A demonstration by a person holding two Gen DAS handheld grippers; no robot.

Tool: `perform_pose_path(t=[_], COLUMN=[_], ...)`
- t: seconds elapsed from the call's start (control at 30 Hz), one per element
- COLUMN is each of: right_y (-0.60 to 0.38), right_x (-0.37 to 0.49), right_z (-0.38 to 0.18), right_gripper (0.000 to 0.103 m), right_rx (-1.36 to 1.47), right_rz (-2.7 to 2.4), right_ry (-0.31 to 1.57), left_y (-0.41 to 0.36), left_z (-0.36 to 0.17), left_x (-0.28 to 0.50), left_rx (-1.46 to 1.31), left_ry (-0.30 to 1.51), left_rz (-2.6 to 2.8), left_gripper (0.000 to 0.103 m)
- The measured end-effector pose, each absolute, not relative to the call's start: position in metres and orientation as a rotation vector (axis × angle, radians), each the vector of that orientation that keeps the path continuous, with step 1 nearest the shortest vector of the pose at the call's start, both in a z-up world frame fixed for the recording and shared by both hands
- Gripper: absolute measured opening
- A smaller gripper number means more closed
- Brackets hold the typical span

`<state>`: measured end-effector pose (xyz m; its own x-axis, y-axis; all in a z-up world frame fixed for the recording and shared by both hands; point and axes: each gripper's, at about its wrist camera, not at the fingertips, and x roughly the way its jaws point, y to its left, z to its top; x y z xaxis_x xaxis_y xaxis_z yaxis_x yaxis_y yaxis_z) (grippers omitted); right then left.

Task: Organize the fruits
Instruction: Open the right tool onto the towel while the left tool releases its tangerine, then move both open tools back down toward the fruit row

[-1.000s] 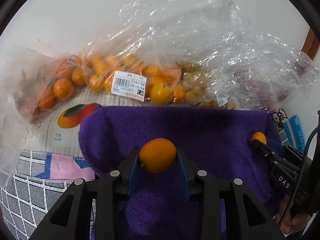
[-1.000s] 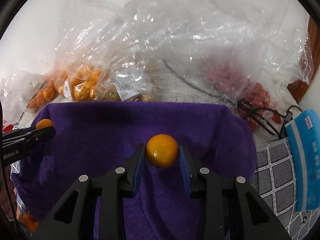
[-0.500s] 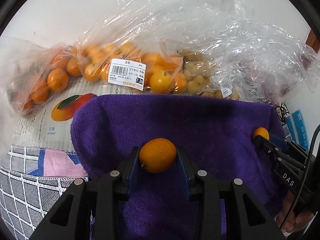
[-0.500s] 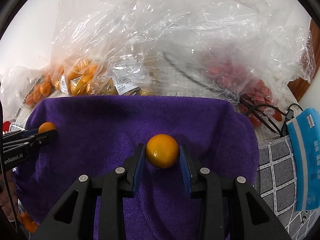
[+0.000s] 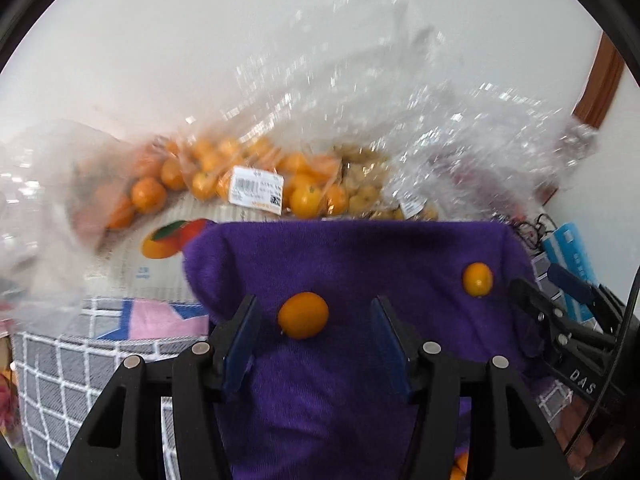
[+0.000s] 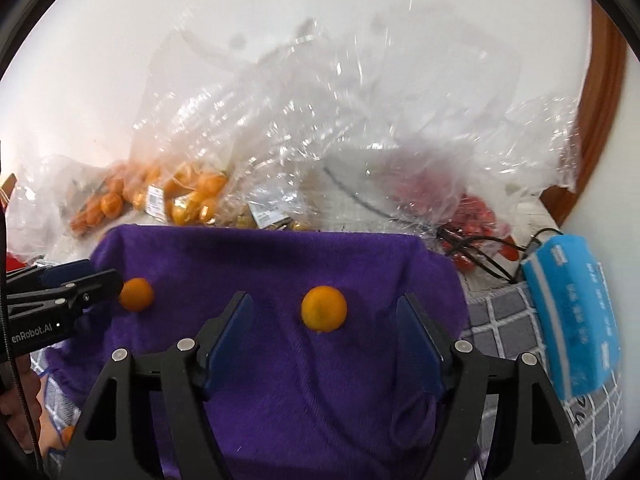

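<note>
Both my grippers, left gripper (image 5: pixel 316 334) and right gripper (image 6: pixel 324 332), are opening, pads clear of the 2 kumquats (image 5: pixel 303 315) (image 6: pixel 324 308) on the purple towel (image 5: pixel 360 264); I should lift straight off, nudging neither.

two small round orange kumquats (image 5: pixel 303 315) (image 6: pixel 323 308) lie apart on the purple towel (image 5: pixel 360 256), loose, touching nothing else.

Both claws point steeply downward, side by side. The left claw (image 5: pixel 316 336) and the right claw (image 6: pixel 324 340) are opening, pads touching nothing.
</note>
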<state>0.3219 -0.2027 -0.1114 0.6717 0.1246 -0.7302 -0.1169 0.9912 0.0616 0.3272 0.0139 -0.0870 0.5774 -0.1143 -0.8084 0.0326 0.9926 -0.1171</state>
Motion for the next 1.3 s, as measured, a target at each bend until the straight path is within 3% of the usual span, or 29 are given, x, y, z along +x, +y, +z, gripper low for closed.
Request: perform_pose_path(t=[0.43,0.6,1.3], right_y=[-0.215,-0.222,-0.210], right_x=[0.209,0.179,0.118], right_z=[-0.053,-0.049,-0.080], right_gripper=[0.074,0.074,0.074], right_rx=[0.041,0.090,0.080], right_rz=[0.106,0.149,0.187], right_ry=[0.673,0.715,0.723], left_y=[0.017,0.013,0.051], left_z=[-0.022,-0.012,-0.040], left_x=[0.223,0.184,0.119], left_rx=[-0.106,-0.053,-0.135], left_ry=[0.810,0.790,0.816], left_rz=[-0.079,-0.101,-0.031], left_gripper=[0.054,0.051,0.052])
